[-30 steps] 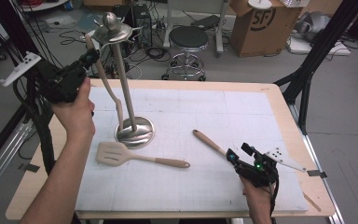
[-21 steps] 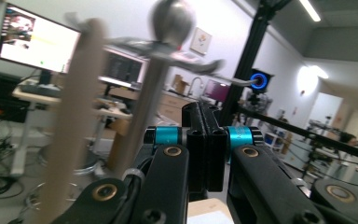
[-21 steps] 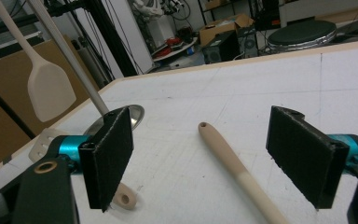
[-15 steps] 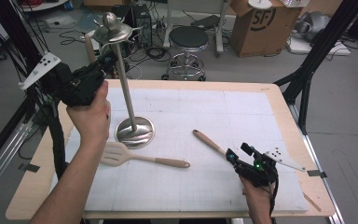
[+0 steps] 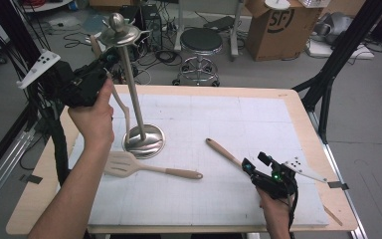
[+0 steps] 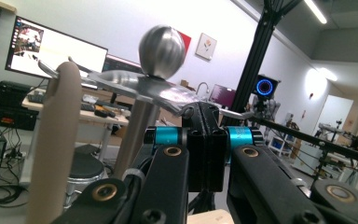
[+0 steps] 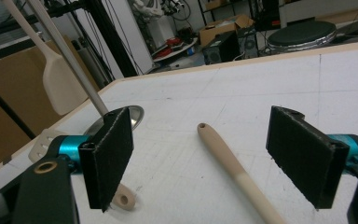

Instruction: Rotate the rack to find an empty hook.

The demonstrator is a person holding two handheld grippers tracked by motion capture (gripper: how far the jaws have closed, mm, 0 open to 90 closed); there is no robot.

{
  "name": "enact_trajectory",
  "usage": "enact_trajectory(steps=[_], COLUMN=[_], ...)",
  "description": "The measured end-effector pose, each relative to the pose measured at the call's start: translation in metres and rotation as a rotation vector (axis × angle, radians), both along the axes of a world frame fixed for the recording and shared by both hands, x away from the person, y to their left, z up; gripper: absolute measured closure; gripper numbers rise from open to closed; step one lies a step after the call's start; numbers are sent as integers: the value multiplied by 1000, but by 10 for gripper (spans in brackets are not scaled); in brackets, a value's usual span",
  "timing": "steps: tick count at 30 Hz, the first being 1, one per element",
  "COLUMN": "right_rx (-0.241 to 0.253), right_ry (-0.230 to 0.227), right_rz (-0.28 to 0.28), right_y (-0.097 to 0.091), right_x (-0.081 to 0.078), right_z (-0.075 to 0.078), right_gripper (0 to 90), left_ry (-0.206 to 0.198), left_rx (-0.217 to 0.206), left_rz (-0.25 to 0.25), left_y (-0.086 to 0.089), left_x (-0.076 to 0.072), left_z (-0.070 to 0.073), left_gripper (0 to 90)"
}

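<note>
1. At the table's left, the left gripper (image 5: 110,56) is closed beside the utensil stand (image 5: 129,89), where a beige spatula (image 7: 61,84) hangs.
2. A slotted turner (image 5: 129,166) lies in front of the stand's base.
3. The right gripper (image 7: 212,156) rests wide open around a wooden handle (image 7: 235,172).

Metal stand (image 5: 131,89): upright on round base, knob on top disc, left part of table. Beige turner (image 5: 118,102): hanging beside pole, blade down near base. Slotted spatula (image 5: 146,168): flat, just before base. Wooden handle (image 5: 224,151): flat, right of centre.
</note>
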State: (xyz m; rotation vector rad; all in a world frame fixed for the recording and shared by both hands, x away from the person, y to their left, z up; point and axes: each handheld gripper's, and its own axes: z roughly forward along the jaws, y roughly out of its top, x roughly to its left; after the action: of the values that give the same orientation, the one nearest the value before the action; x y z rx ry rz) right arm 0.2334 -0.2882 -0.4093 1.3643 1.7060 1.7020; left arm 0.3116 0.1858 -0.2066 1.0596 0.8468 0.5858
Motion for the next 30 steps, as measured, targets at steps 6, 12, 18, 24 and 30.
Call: enact_trajectory(steps=[6, 12, 18, 24, 30], right_rx=[-5, -1, 0, -1, -4], right_ry=[1, -1, -1, 0, 3], right_rz=[-1, -1, -5, -3, -5], right_y=[0, 0, -1, -1, 1], right_x=[0, 0, -1, -1, -1], right_z=[0, 1, 1, 1, 0], right_gripper=[222, 223, 223, 223, 223], left_ry=[7, 15, 49, 60, 49], left_rx=[-9, -13, -29, -36, -40], left_rz=[24, 45, 71, 72, 40], left_y=[13, 22, 36, 43, 36], left_x=[5, 10, 19, 22, 12], left_z=[1, 1, -3, -5, -9], left_gripper=[897, 897, 897, 897, 897])
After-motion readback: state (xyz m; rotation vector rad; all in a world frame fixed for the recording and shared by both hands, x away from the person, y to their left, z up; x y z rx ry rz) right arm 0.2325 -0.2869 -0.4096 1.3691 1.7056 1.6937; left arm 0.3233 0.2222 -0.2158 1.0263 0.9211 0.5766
